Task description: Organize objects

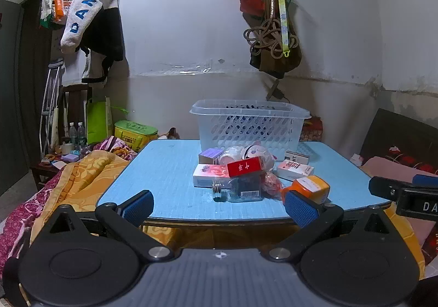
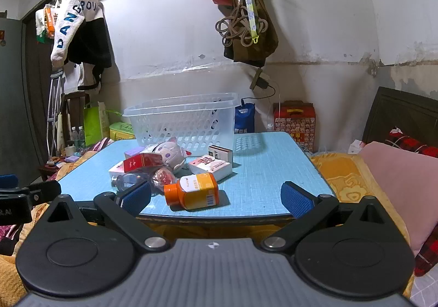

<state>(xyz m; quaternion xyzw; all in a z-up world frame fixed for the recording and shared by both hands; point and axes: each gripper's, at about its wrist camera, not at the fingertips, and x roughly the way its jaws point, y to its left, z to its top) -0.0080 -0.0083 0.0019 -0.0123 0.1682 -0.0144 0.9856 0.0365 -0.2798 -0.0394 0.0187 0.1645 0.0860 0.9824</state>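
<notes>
A pile of small objects lies on the blue table (image 1: 164, 170) (image 2: 262, 170) in front of a clear plastic basket (image 1: 249, 123) (image 2: 186, 121). It holds an orange bottle (image 1: 309, 188) (image 2: 194, 190), a red box (image 1: 245, 166) (image 2: 142, 161), white boxes (image 1: 294, 169) (image 2: 209, 167), a clear bottle (image 1: 238, 189) (image 2: 131, 179) and a plush toy (image 1: 256, 153) (image 2: 171, 152). My left gripper (image 1: 219, 208) is open and empty at the table's near edge. My right gripper (image 2: 216, 199) is open and empty, with the orange bottle just beyond its fingers.
A bed with orange and floral blankets (image 1: 68, 184) surrounds the table. A pink pillow (image 2: 397, 184) lies at right. Bags (image 1: 271, 33) and clothes (image 1: 90, 19) hang on the back wall. A red gift box (image 2: 294, 122) stands behind the table.
</notes>
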